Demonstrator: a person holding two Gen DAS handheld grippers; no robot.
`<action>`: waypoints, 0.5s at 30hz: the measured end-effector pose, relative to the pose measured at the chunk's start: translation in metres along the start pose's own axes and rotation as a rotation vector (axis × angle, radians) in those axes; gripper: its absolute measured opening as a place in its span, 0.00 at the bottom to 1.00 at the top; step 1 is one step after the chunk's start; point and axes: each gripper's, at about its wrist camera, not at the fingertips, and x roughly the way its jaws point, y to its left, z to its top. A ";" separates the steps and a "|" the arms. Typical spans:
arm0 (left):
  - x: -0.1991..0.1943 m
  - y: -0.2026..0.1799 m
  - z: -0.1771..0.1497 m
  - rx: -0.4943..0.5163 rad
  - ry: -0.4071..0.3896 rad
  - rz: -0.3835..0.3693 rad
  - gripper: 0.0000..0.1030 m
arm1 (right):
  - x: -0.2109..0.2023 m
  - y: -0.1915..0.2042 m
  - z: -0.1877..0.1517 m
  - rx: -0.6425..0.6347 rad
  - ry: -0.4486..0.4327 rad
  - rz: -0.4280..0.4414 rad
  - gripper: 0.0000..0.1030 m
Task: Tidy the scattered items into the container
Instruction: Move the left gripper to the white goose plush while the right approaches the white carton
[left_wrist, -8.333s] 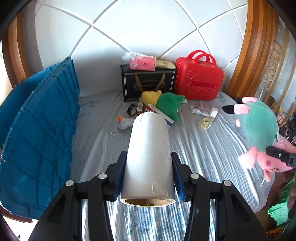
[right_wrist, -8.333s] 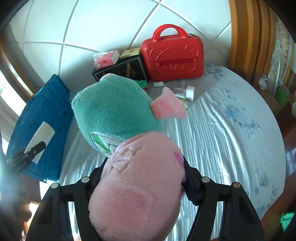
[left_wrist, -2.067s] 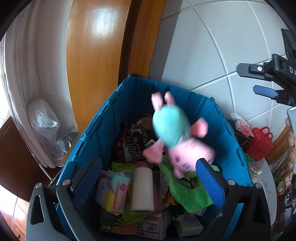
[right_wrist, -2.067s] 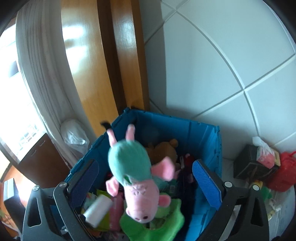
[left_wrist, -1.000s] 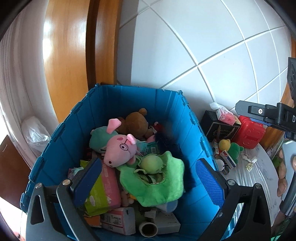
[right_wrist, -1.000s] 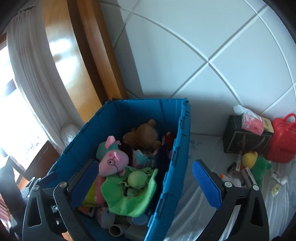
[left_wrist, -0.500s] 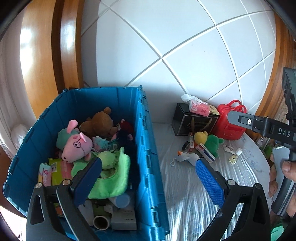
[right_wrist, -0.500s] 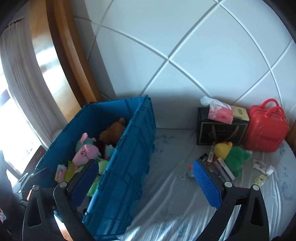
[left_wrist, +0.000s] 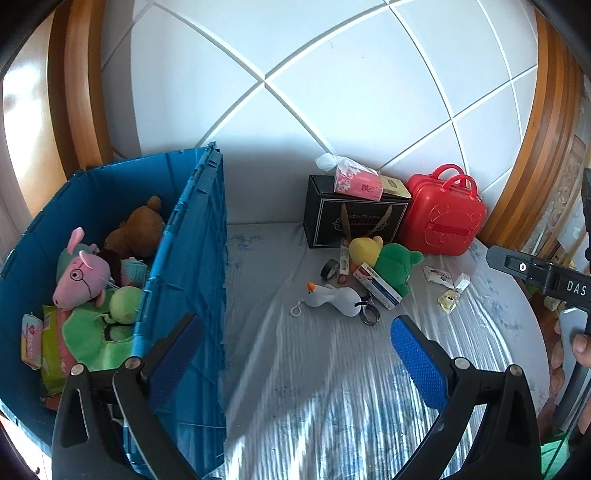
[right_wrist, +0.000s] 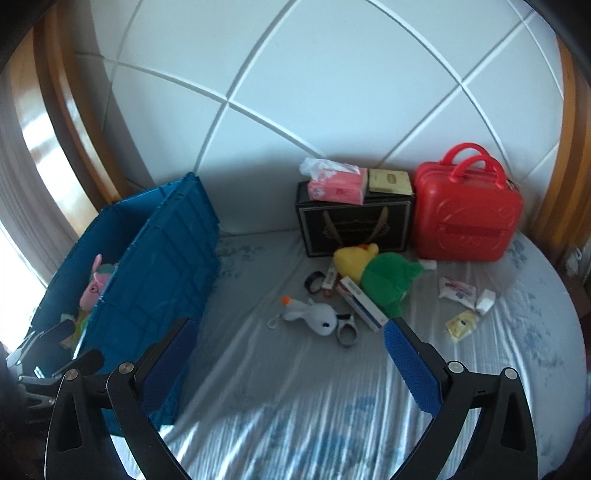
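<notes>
2 grippers hang over the bed (left_wrist: 314, 387) with nothing held: left gripper (left_wrist: 295, 354) and right gripper (right_wrist: 288, 354) each have their blue pads spread wide apart. At left of both frames the blue crate (left_wrist: 192, 258) holds a pink pig (left_wrist: 79, 277), brown bear (left_wrist: 142, 225) and green plush (left_wrist: 103, 336). At center lie a green-yellow plush (right_wrist: 380, 277), white goose (right_wrist: 314, 317), tape roll (left_wrist: 330, 268) and small boxes. Behind them a black box (right_wrist: 354, 225) and red case (right_wrist: 465, 221) stand side by side
</notes>
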 end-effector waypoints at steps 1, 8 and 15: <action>0.008 -0.007 0.000 0.001 0.007 0.001 1.00 | 0.002 -0.012 -0.003 0.007 0.004 -0.011 1.00; 0.073 -0.051 -0.002 0.002 0.049 0.022 1.00 | 0.025 -0.095 -0.021 0.040 0.044 -0.087 1.00; 0.143 -0.075 -0.005 -0.034 0.126 0.020 1.00 | 0.059 -0.172 -0.036 0.087 0.096 -0.139 1.00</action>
